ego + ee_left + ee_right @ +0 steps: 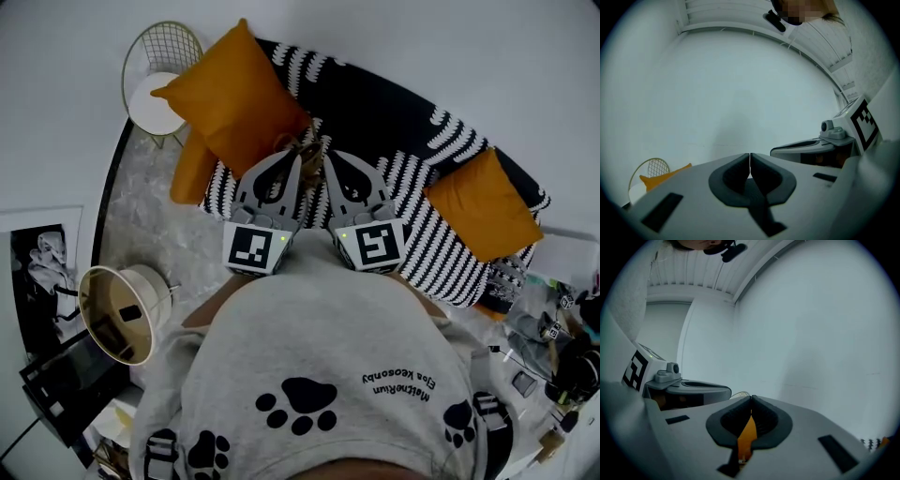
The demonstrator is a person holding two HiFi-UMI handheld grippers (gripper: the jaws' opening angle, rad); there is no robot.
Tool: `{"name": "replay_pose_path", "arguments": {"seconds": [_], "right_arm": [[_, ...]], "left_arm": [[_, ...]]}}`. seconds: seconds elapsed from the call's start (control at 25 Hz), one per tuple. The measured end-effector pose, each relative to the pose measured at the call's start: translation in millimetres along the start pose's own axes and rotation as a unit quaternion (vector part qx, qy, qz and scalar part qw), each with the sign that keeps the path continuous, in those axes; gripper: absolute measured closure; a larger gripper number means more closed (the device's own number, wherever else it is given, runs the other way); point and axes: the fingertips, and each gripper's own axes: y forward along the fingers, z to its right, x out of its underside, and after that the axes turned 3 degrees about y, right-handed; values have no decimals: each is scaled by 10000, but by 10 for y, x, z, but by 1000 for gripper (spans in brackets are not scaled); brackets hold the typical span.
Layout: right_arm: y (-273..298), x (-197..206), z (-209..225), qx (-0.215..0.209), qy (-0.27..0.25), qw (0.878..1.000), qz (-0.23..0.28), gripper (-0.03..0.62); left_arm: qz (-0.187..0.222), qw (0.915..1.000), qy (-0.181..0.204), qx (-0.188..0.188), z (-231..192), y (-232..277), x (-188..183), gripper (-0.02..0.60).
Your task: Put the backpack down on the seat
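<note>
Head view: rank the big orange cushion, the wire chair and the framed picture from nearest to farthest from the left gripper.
1. Big orange cushion, just up-left of the left gripper.
2. Wire chair, farther up-left, behind that cushion.
3. Framed picture, at the far left edge.
</note>
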Motion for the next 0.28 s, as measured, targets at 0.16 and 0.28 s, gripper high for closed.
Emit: {"name": "replay_pose_path", "arguments": {"seconds": [0.16, 0.28], "right_arm": [[-7, 27, 50, -28, 17, 10000, 12, 560], [-17, 44, 57, -48, -5, 10000, -2, 560]], "left_arm": [[-27, 10000, -10, 28, 42, 42, 43, 560], [-47, 10000, -15, 71, 76, 51, 53, 560]]}}
